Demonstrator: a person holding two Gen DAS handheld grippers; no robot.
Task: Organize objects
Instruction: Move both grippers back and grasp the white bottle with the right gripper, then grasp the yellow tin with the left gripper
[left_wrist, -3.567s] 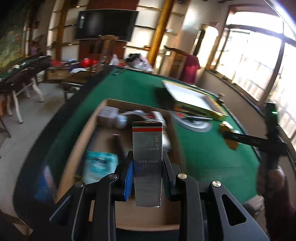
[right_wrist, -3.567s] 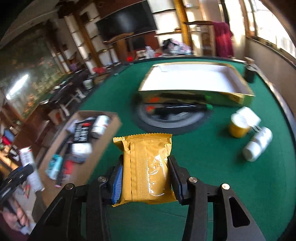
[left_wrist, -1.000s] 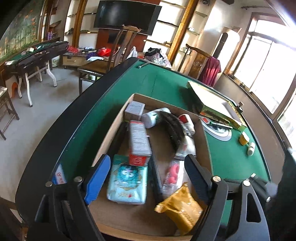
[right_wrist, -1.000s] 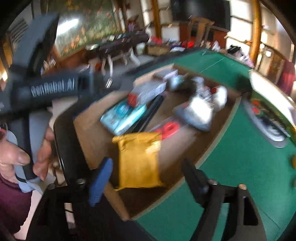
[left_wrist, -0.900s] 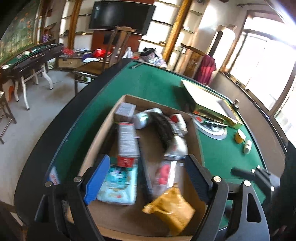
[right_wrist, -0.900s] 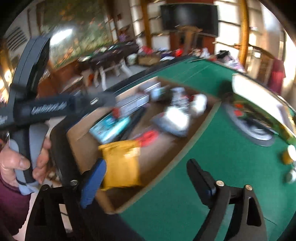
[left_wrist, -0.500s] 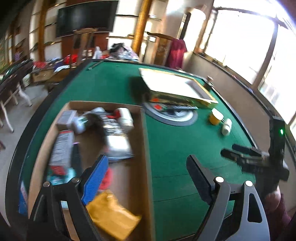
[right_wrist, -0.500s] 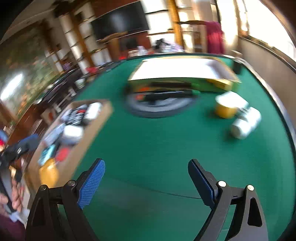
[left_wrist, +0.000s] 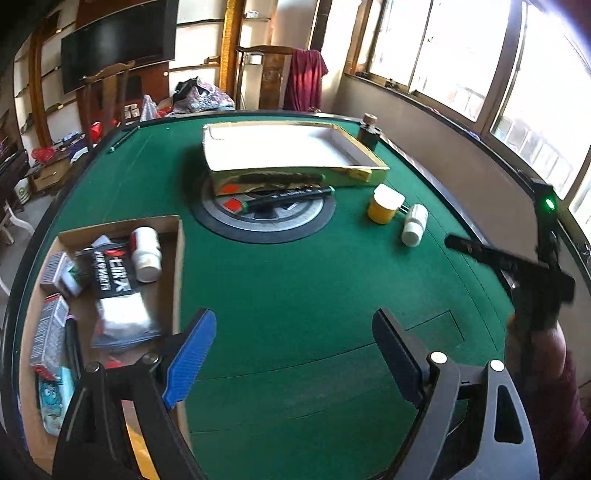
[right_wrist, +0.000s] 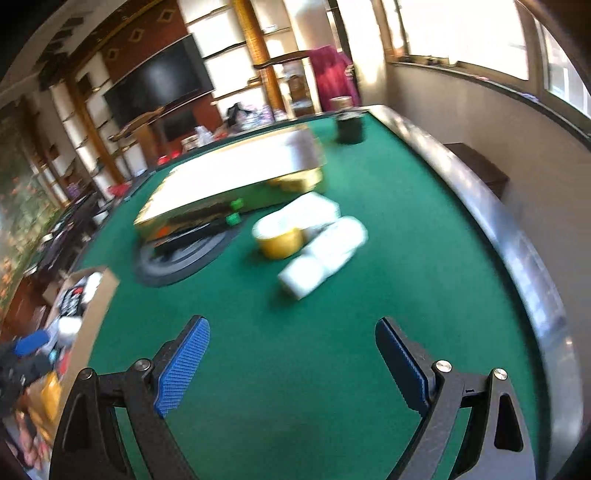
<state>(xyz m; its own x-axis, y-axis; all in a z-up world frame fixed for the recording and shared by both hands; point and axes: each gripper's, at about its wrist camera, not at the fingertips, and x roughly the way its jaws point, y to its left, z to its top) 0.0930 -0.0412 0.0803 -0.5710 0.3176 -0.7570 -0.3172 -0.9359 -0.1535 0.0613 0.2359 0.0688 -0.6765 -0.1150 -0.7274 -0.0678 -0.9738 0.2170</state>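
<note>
A cardboard box (left_wrist: 178, 258) at the left of the green table (left_wrist: 295, 288) holds several packets, small boxes and a white bottle (left_wrist: 146, 254). A yellow jar (left_wrist: 382, 208) with a white lid and a white bottle (left_wrist: 413, 225) lying on its side sit on the felt at right; both also show in the right wrist view, the jar (right_wrist: 279, 236) and the bottle (right_wrist: 321, 254). My left gripper (left_wrist: 291, 354) is open and empty beside the box. My right gripper (right_wrist: 291, 365) is open and empty, short of the jar and bottle.
A shallow gold-and-white tray (left_wrist: 288, 151) rests on a round black-and-grey disc (left_wrist: 264, 218) with a black marker (left_wrist: 291, 194) at mid-table. A dark jar (left_wrist: 369, 134) stands at the far edge. The right gripper's handle (left_wrist: 517, 266) shows at right.
Both grippers let go of their items into the box, then swung right. The right gripper has moved closer to the yellow jar and white bottle.
</note>
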